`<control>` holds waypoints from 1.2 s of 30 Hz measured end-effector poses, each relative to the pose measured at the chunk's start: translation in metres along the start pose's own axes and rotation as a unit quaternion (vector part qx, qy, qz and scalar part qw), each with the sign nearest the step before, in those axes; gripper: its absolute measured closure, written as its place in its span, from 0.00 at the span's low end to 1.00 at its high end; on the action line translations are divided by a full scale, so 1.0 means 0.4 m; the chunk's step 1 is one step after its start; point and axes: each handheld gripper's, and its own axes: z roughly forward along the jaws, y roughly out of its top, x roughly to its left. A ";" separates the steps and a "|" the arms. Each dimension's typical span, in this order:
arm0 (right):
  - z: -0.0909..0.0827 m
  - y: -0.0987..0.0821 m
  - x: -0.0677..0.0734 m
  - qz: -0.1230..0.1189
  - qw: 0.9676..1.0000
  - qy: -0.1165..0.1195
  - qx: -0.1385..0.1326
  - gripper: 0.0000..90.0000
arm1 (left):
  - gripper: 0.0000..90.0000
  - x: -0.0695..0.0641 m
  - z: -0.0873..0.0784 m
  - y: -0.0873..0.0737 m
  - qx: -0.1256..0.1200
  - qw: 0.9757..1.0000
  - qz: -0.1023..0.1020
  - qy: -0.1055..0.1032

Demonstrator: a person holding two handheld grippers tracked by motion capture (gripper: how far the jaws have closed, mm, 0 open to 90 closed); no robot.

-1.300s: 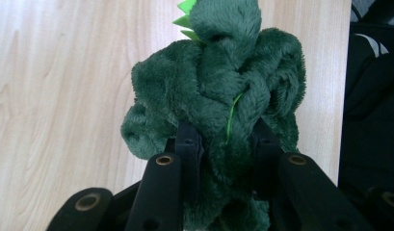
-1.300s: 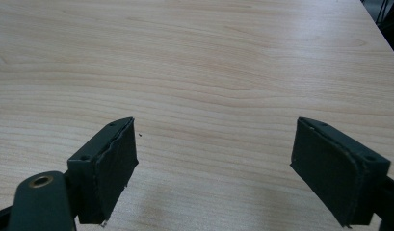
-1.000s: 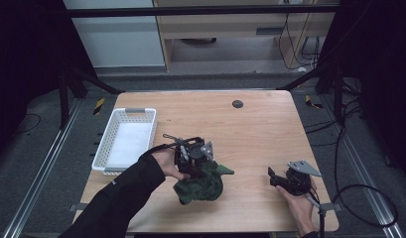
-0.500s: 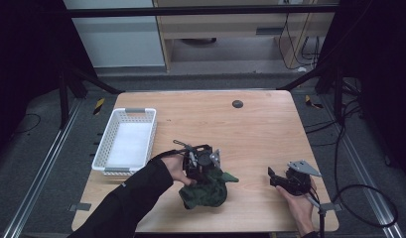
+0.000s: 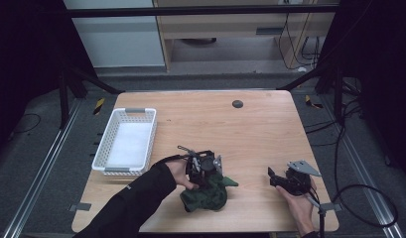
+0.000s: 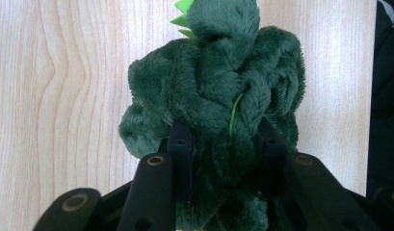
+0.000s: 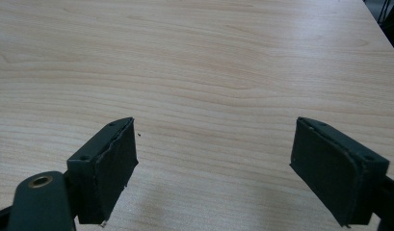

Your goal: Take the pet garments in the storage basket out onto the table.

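Note:
A dark green plush toy (image 5: 206, 197) with light green spikes lies on the wooden table (image 5: 250, 134) near its front edge. My left gripper (image 5: 205, 174) points down onto it. In the left gripper view the plush toy (image 6: 214, 91) bulges between the two black jaws of the left gripper (image 6: 222, 134); the pads still press its sides, though the jaws have just been opening. At the front right, my right gripper (image 5: 274, 178) rests in a hand just above the table. The right gripper (image 7: 214, 163) stands open with only bare wood between its pads.
A white plastic basket (image 5: 125, 111) stands at the table's left edge. A small black round disc (image 5: 237, 103) sits near the far edge. A cable (image 5: 359, 198) trails off the right gripper past the table's right side.
My left gripper has come down and a little toward the front with the plush toy, which now rests on the table. The right gripper has stayed still.

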 end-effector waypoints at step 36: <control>0.001 0.000 -0.002 0.000 1.000 0.000 0.001 0.17 | 0.26 0.003 -0.175 -0.164 -0.221 0.951 -0.181 0.119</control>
